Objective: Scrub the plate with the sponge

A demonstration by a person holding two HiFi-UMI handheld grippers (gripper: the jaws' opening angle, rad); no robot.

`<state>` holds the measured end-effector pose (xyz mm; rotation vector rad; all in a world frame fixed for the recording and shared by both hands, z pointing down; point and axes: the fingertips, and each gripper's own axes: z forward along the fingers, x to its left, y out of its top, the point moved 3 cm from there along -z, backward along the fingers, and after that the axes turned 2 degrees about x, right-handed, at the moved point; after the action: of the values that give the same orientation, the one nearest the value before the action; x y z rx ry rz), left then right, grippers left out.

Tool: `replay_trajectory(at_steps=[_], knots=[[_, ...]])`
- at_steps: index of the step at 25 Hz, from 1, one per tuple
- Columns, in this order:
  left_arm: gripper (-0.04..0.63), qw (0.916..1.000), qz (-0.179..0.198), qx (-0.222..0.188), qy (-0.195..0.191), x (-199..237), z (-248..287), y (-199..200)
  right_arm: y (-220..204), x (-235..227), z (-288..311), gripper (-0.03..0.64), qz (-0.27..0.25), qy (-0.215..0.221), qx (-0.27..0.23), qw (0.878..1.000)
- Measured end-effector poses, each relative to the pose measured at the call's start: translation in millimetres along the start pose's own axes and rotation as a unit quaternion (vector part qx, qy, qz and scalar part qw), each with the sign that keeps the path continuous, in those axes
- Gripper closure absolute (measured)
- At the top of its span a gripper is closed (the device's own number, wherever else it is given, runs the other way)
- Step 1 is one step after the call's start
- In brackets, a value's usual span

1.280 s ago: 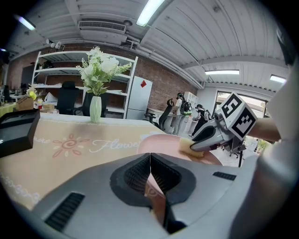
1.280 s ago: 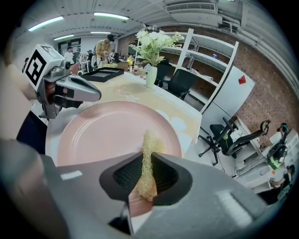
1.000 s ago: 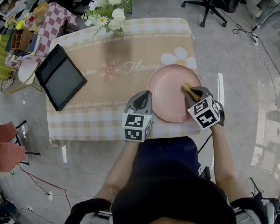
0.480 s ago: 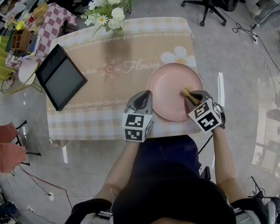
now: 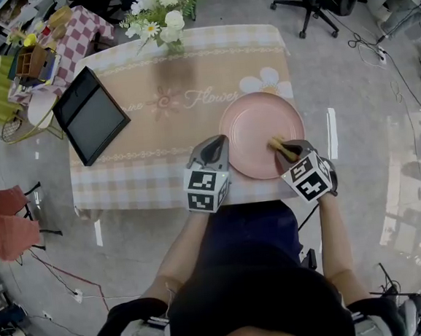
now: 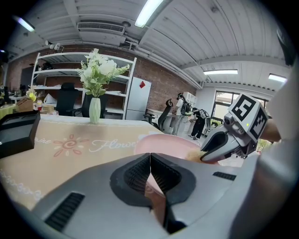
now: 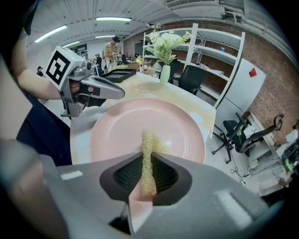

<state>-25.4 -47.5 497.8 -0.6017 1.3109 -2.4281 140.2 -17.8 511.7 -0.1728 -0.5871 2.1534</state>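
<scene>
Right gripper (image 7: 148, 164) clamped on sponge (image 5: 276, 147), sponge tip on plate (image 5: 250, 123) near its 4 o'clock. Left gripper (image 6: 150, 161) closed, empty, beside plate's 8 o'clock rim. Step: scrubbing, probably mid-stroke. Next: likely sweep toward 12 o'clock, steady pressure.

Bright, even light from ceiling tubes (image 6: 148, 11); soft shadows, fisheye-warped edges.
</scene>
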Motion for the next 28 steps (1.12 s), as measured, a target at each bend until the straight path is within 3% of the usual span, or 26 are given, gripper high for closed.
replay_trajectory(at_steps=[22,28], knots=[[0.584,1.0000,0.007,0.002,-0.006,-8.7,-1.3,-3.6,-5.3,36.1,-6.0,0.568,-0.008,0.059,0.002,0.998],[0.584,0.9999,0.008,0.003,-0.006,-8.4,0.8,-3.4,-3.8,44.6,-9.7,0.568,0.023,0.096,-0.004,0.995]])
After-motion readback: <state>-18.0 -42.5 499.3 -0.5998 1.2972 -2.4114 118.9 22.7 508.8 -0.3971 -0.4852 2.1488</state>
